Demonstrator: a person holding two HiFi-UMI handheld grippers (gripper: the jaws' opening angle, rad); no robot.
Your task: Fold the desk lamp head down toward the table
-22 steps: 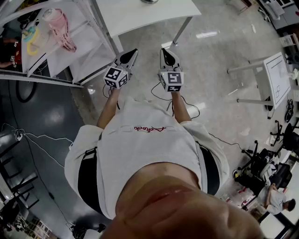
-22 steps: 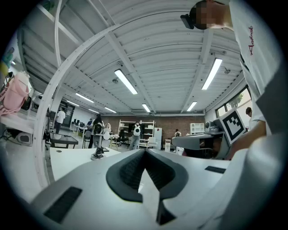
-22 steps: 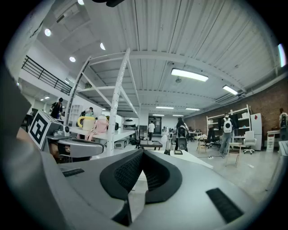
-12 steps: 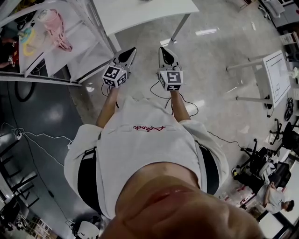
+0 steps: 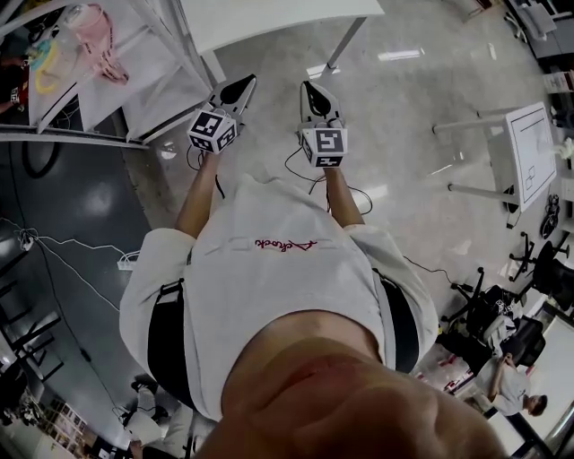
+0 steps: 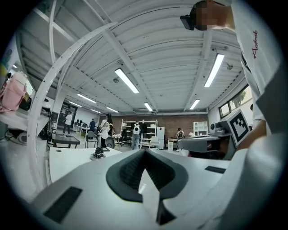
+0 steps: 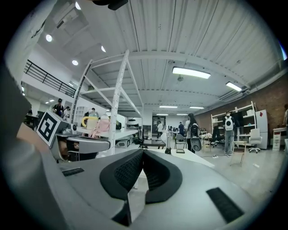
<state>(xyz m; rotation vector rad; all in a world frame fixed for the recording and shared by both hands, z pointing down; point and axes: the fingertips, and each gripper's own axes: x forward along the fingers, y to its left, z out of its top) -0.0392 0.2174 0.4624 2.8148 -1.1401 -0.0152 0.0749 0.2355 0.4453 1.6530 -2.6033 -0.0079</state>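
Both grippers are held level in front of the person, side by side above the floor, short of a white table. My left gripper is shut with nothing in it, and so is my right gripper. In the left gripper view the jaws meet, and a small desk lamp with a dark base stands far off on the white table. The right gripper view shows its shut jaws and the same lamp upright on the table. The head view does not show the lamp.
A white shelf rack with a pink bag stands to the left of the table. Cables lie on the floor. Another white table is at the right. People, chairs and shelves fill the far room.
Both grippers have shifted a little up the head view, and the table and rack have slid up and left with them. Both stay shut.
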